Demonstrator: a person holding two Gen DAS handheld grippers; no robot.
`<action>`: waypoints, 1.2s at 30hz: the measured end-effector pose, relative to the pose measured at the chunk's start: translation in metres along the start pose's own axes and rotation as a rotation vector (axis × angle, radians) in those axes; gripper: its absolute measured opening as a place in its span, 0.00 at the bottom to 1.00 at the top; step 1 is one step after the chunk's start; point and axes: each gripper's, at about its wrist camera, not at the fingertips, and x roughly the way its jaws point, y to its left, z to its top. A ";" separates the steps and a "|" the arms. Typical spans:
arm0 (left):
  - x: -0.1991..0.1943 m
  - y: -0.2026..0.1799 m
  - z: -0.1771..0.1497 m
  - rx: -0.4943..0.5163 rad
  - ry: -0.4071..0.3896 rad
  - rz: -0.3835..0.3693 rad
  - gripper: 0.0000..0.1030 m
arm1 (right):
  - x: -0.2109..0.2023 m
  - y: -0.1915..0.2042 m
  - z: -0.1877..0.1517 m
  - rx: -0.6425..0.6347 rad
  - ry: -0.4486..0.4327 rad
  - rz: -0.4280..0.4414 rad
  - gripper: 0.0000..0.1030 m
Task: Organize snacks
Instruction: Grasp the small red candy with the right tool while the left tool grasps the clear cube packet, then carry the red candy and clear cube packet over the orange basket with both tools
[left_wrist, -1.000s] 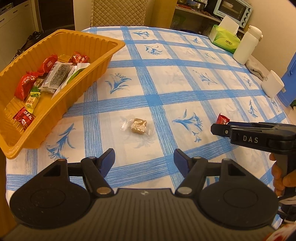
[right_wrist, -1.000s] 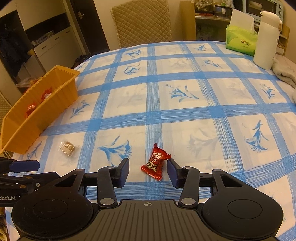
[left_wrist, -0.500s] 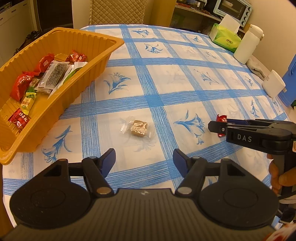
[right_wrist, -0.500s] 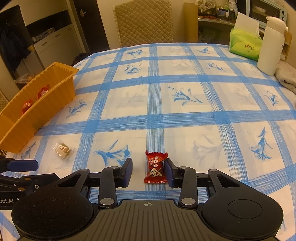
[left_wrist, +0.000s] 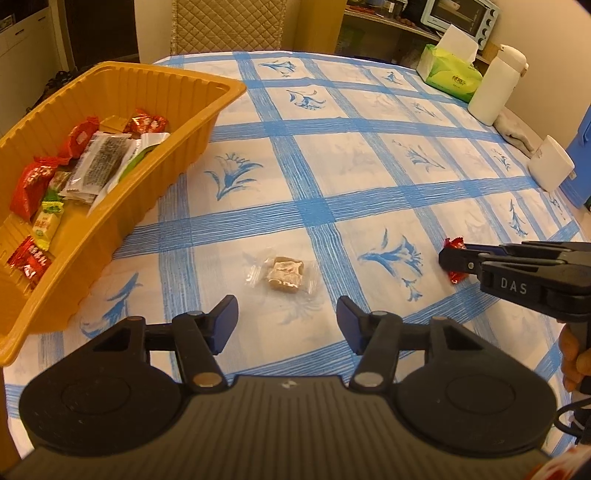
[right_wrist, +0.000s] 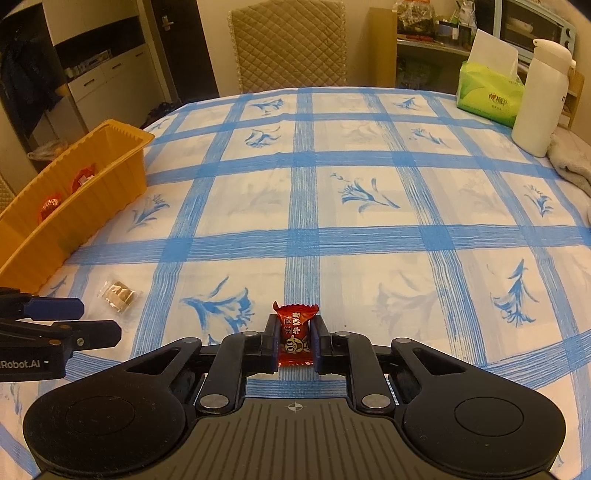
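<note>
Pinching red candy (right_wrist: 295, 338) between right tongs (right_wrist: 295, 341); pads pressed flat on both sides of wrapper, jaws just closed fully onto it. Candy sitting upright between pads, top crimp poking out above them, lower end at tablecloth level on table (right_wrist: 369, 236); cannot tell whether lifted clear. Seen from left wrist view as right tongs (left_wrist: 452, 260) reaching in from right edge, red candy (left_wrist: 456, 245) showing above and below tips.

Left tongs (left_wrist: 286, 319) standing partly open, nothing between pads; jaws just narrowed somewhat. Hovering just short of brown candy (left_wrist: 284, 274) in clear wrapper, lying flat on table (left_wrist: 332, 155), apart from both blue pads. Same brown candy (right_wrist: 118, 293) visible in right wrist view, just beyond left tongs (right_wrist: 96, 321) tips.

Orange tray (left_wrist: 110, 236) at left of table, holding mixed snacks: red wrappers, one yellow-green piece, long clear packets. Tray (right_wrist: 85, 206) well apart from red candy, nearer brown candy.

Far side of table: tissue box (right_wrist: 487, 90), white bottle (right_wrist: 539, 99), grey cloth (right_wrist: 570, 162). White cup (left_wrist: 550, 168) near right edge in left wrist view.
</note>
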 end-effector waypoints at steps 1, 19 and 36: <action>0.002 -0.001 0.001 0.002 0.003 -0.008 0.52 | 0.000 0.000 0.000 0.003 0.001 0.000 0.16; 0.024 -0.015 0.019 0.106 -0.044 0.011 0.37 | -0.004 -0.007 -0.002 0.033 0.003 -0.011 0.16; 0.021 -0.011 0.018 0.112 -0.032 0.045 0.18 | -0.007 -0.006 -0.003 0.019 0.012 -0.007 0.16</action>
